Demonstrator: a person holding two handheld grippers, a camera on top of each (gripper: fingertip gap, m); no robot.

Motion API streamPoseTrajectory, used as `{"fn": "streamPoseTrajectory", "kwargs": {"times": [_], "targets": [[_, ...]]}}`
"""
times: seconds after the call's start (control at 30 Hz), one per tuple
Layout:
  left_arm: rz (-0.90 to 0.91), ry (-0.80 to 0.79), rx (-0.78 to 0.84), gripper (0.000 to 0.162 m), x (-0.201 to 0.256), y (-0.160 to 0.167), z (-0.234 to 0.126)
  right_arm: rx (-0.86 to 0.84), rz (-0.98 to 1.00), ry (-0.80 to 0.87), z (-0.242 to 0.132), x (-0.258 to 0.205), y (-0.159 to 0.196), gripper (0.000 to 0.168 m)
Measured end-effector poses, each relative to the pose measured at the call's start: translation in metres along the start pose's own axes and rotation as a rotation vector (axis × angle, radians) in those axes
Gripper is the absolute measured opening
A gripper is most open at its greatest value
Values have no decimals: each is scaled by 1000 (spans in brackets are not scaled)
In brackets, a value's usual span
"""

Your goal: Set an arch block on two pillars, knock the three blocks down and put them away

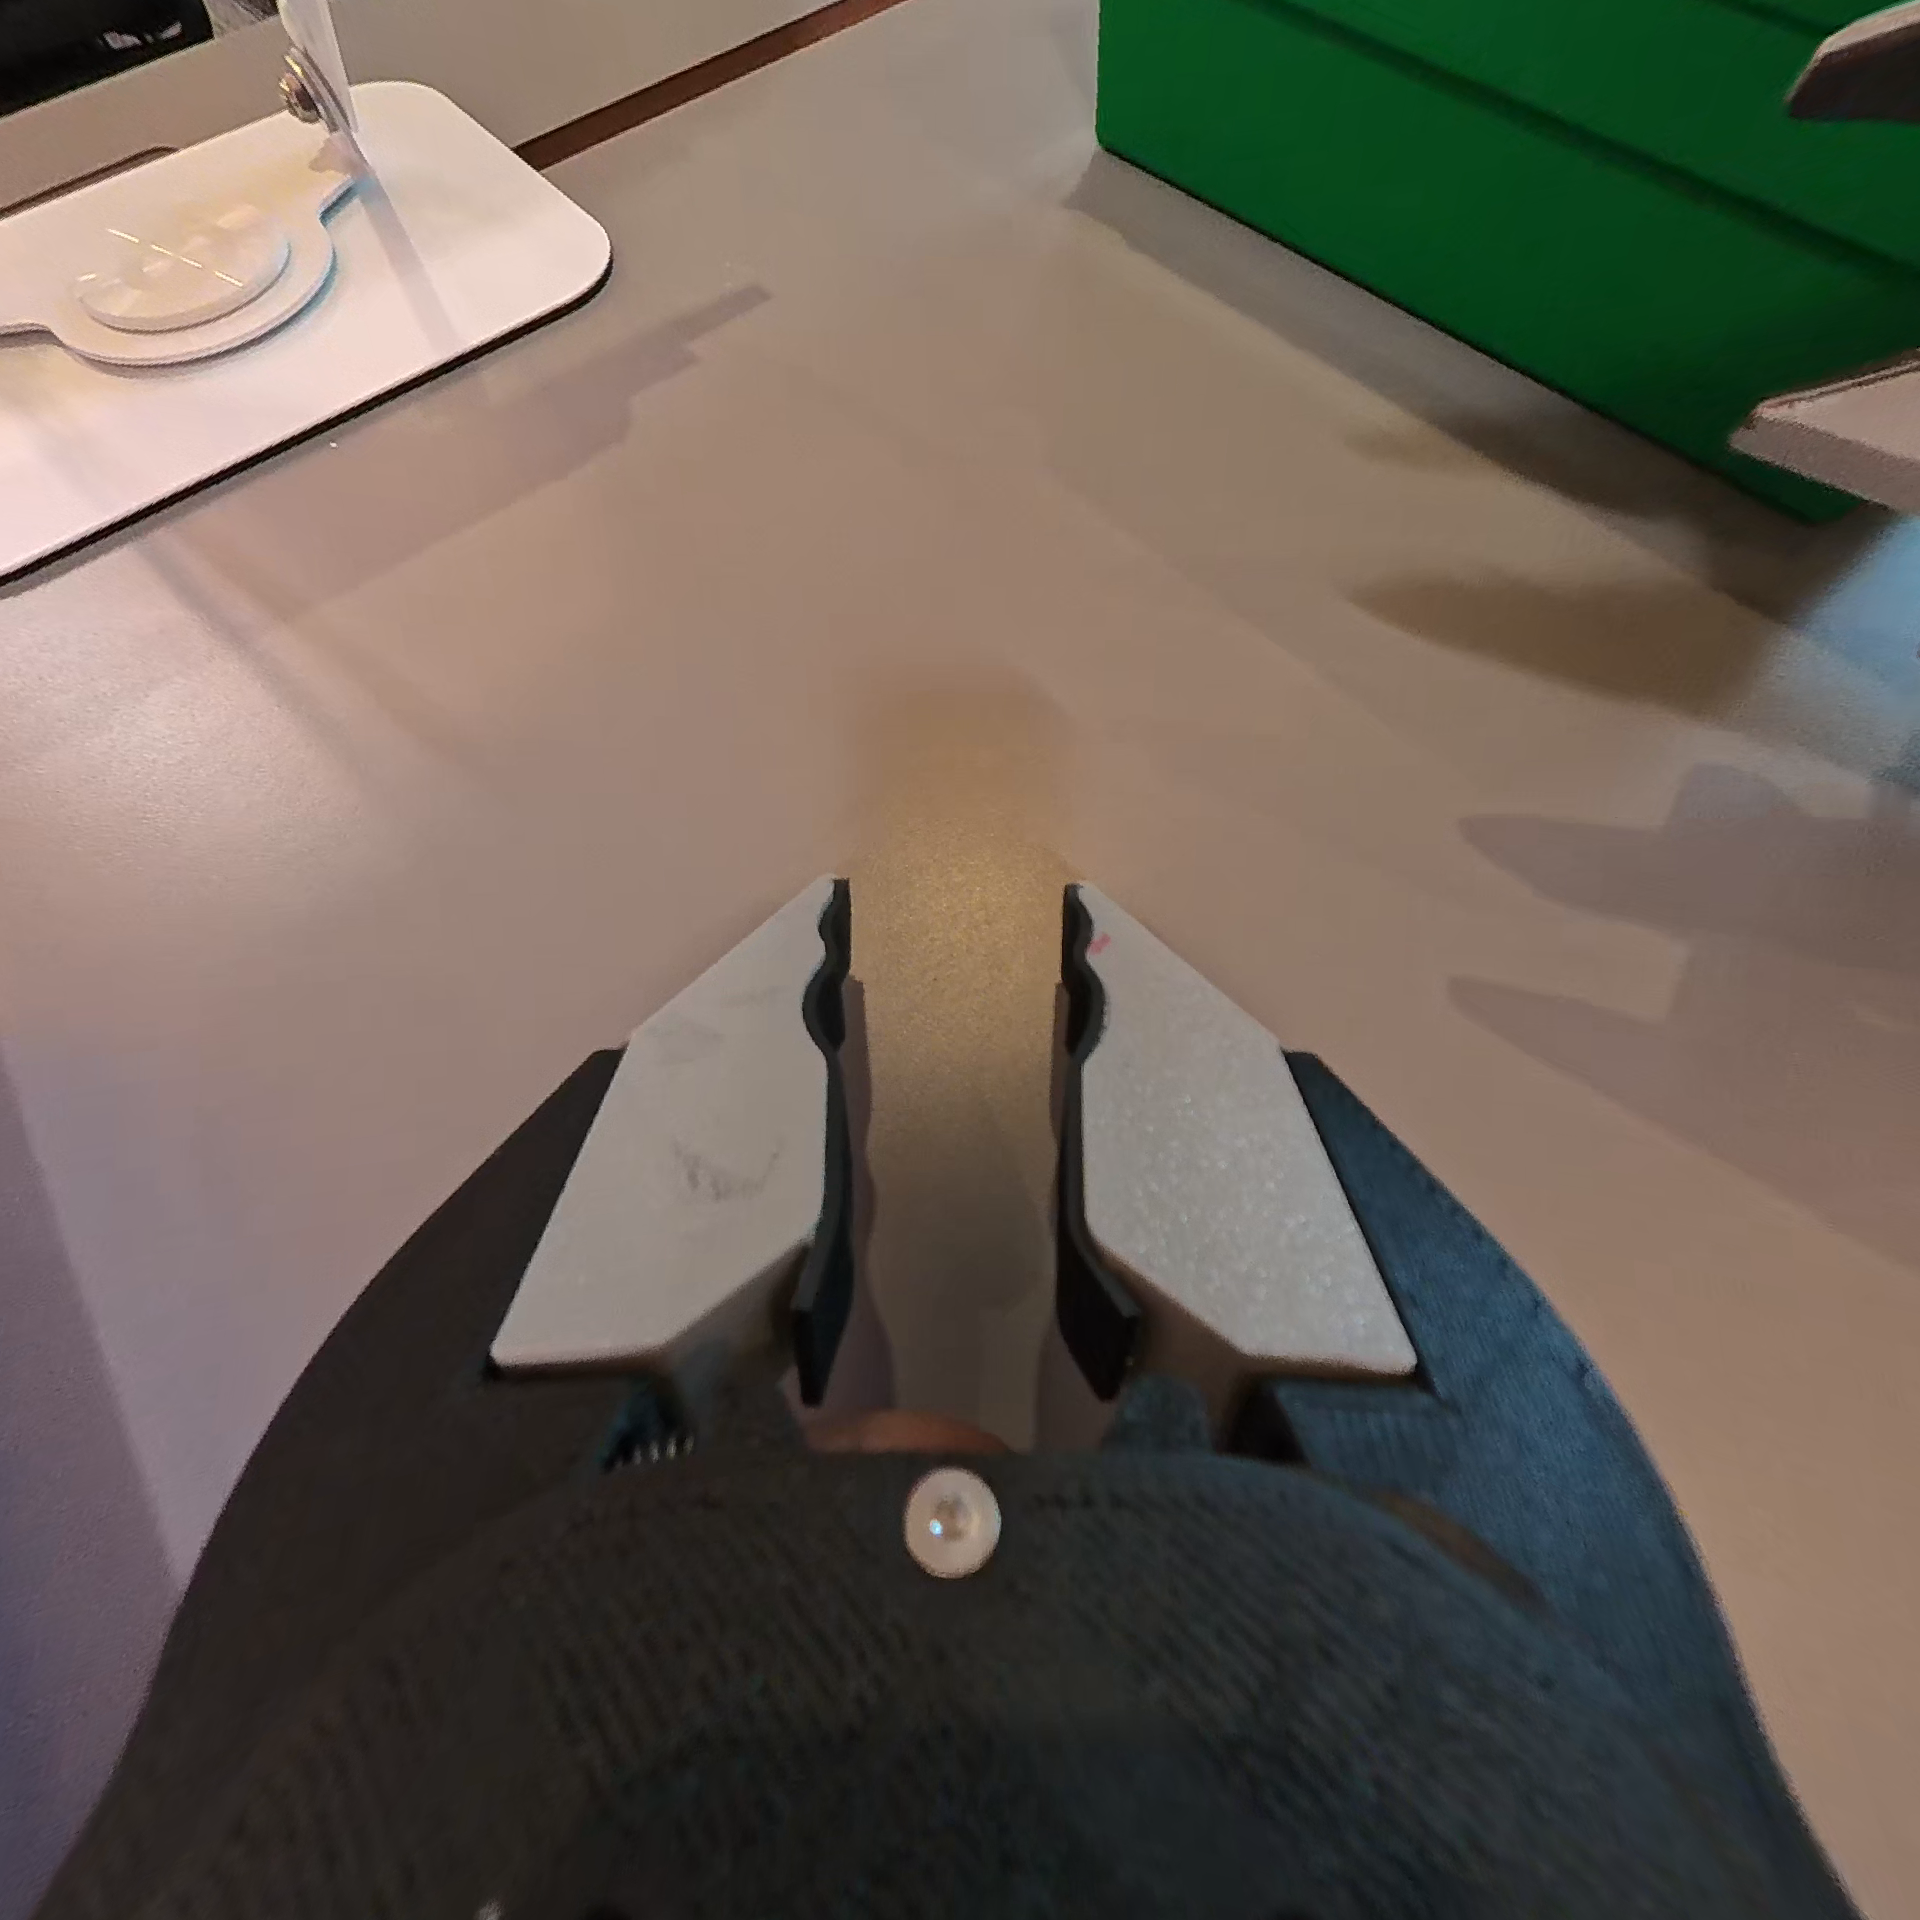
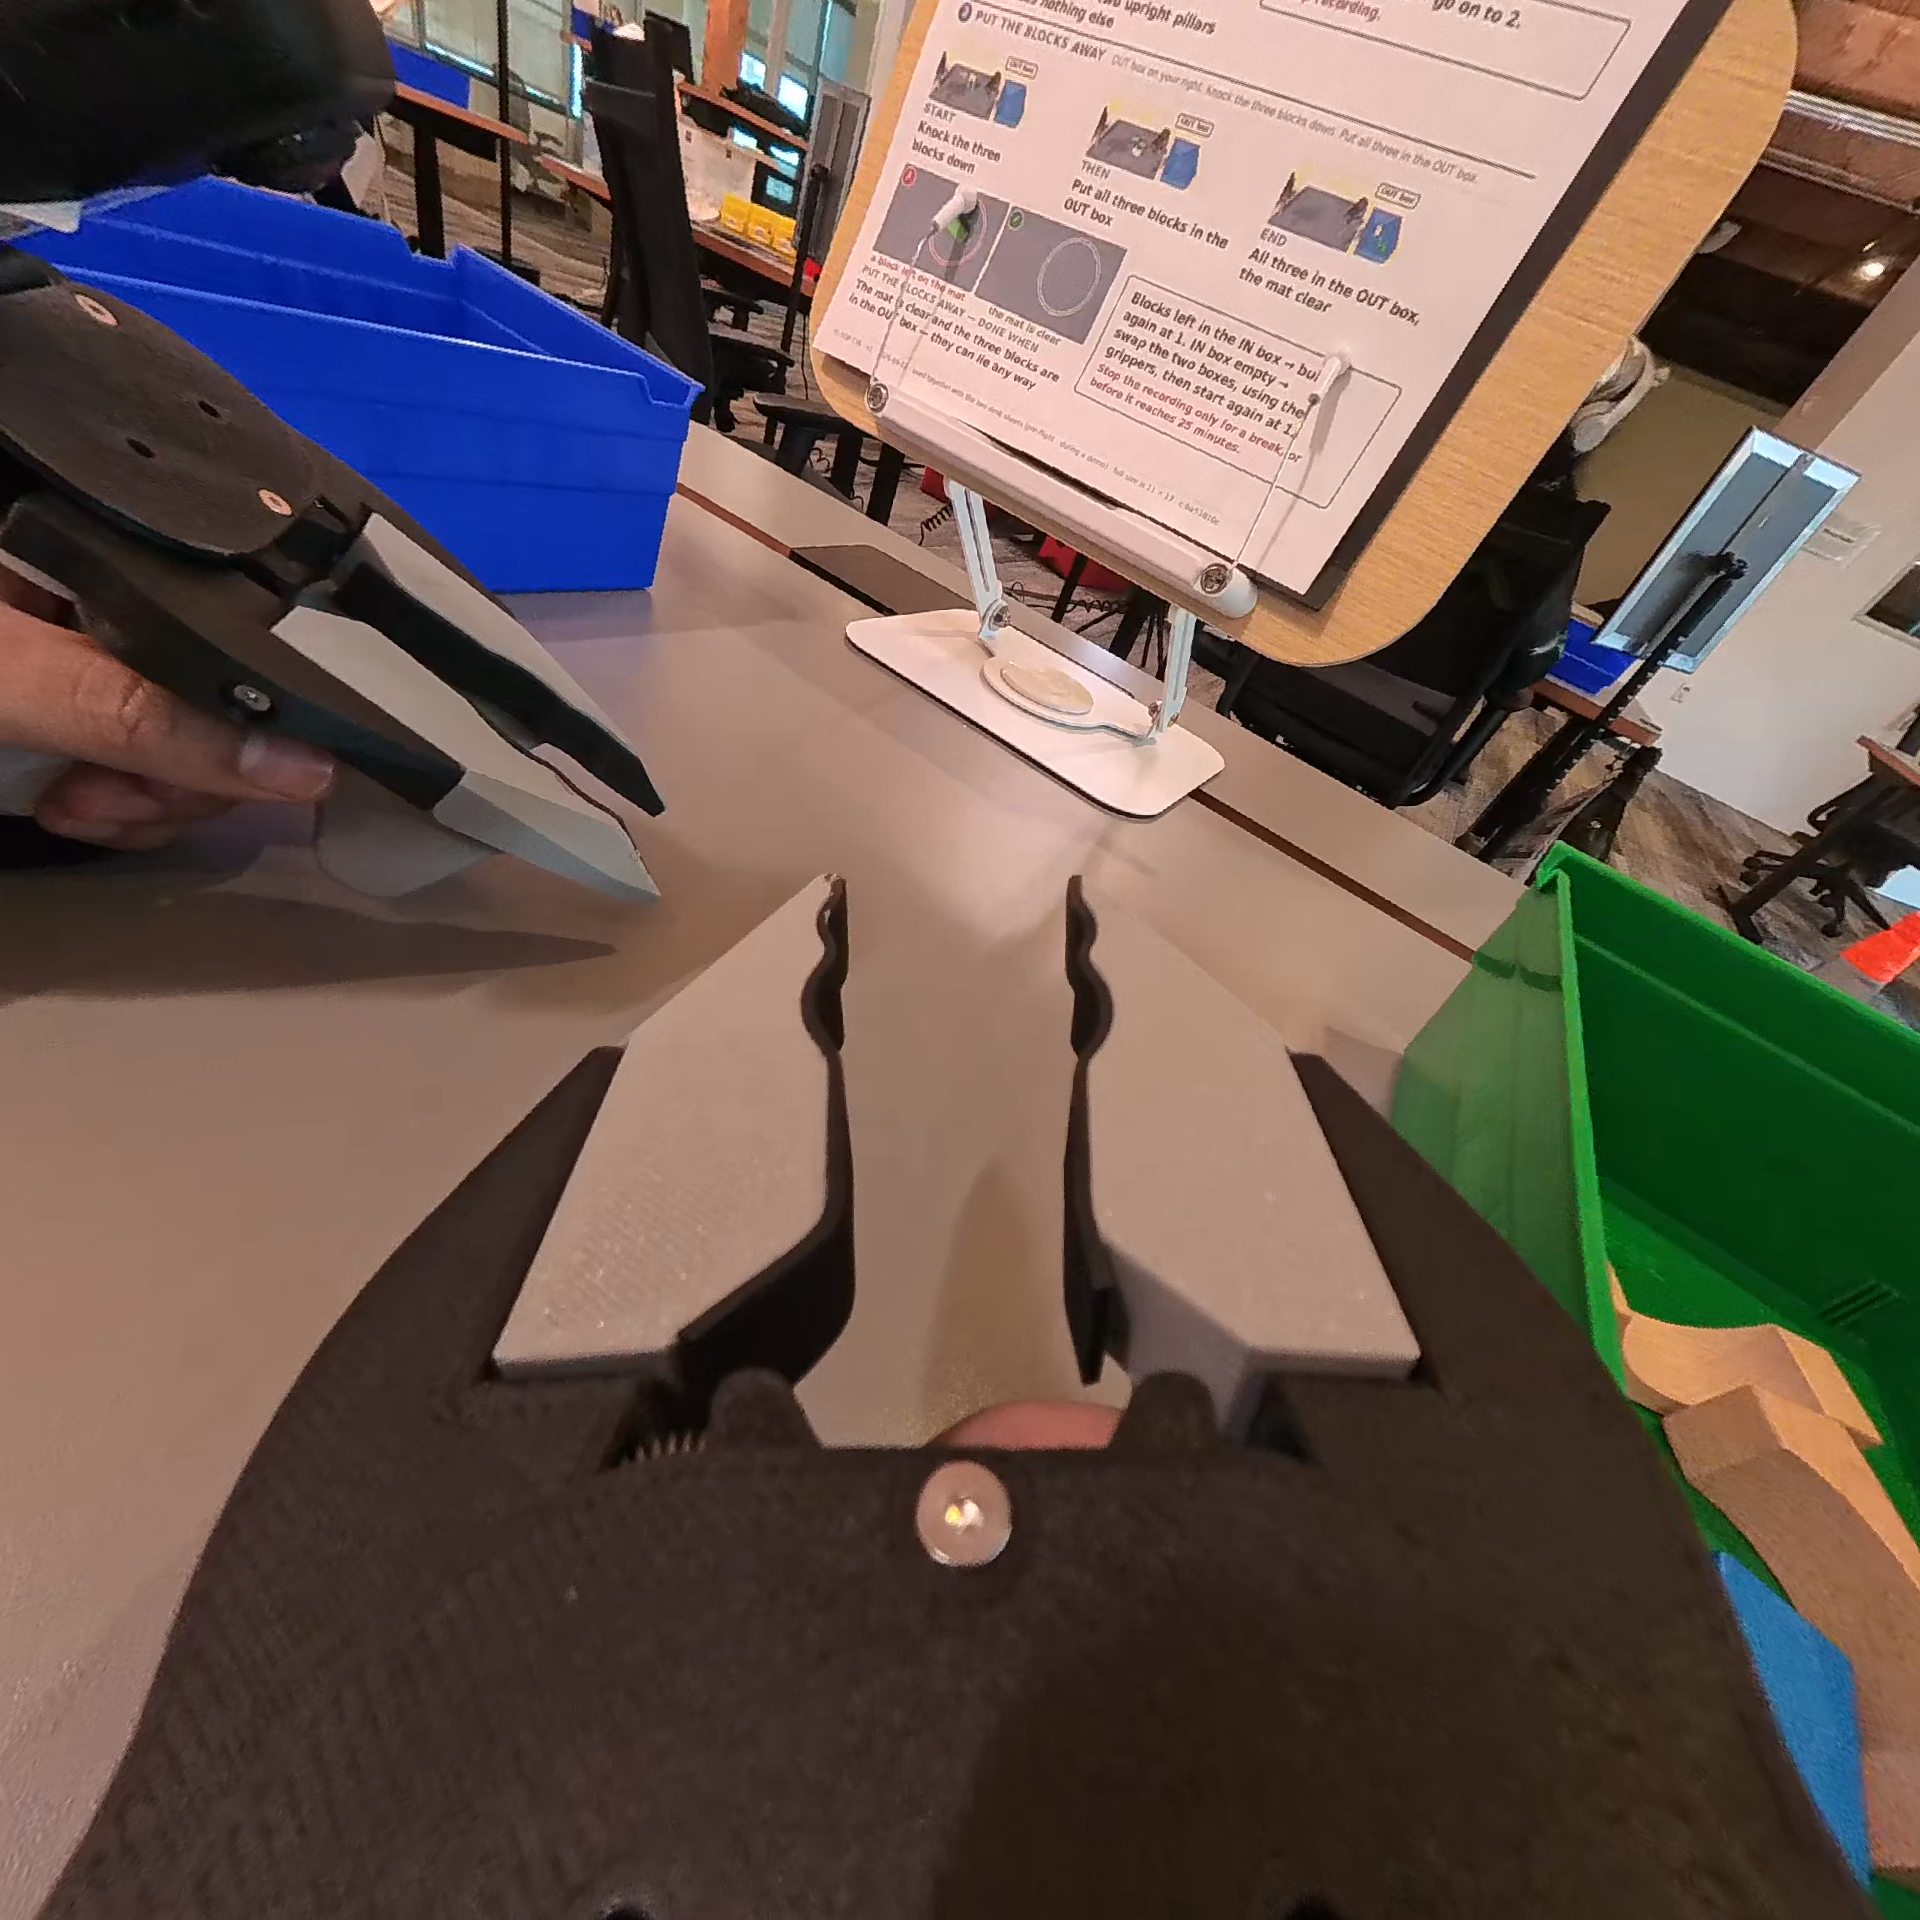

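My left gripper (image 1: 956,894) is open and empty, low over the bare grey table (image 1: 935,520). My right gripper (image 2: 956,894) is open and empty too, above the table beside the green bin (image 2: 1714,1091). Several pale wooden blocks (image 2: 1766,1455) and a blue block (image 2: 1797,1704) lie inside the green bin at the right edge of the right wrist view. The left gripper (image 2: 634,831) also shows at the left of that view, held by a hand. The right gripper's fingertips (image 1: 1829,436) show at the right edge of the left wrist view, in front of the green bin (image 1: 1507,208).
A blue bin (image 2: 436,395) stands at the far left of the table. A tilted instruction board (image 2: 1247,260) on a white stand (image 2: 1039,707) sits at the back; its base (image 1: 260,312) shows in the left wrist view. Chairs and desks lie beyond. To the blue block (image 2: 1797,1704): right tips about 25 centimetres, left tips about 35 centimetres.
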State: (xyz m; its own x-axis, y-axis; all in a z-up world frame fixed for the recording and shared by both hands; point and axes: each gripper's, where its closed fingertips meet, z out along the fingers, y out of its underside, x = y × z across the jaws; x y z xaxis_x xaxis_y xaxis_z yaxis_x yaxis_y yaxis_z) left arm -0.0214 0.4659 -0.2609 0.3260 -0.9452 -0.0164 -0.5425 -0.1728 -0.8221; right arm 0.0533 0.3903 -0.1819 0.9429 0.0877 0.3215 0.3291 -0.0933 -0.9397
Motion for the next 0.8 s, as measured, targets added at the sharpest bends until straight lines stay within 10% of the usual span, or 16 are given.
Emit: {"fn": "streamPoseTrajectory", "kwargs": {"times": [0.8], "targets": [[11,1,-8,39,1,1,1,6,-16,17,-1,2,-2,38]]}}
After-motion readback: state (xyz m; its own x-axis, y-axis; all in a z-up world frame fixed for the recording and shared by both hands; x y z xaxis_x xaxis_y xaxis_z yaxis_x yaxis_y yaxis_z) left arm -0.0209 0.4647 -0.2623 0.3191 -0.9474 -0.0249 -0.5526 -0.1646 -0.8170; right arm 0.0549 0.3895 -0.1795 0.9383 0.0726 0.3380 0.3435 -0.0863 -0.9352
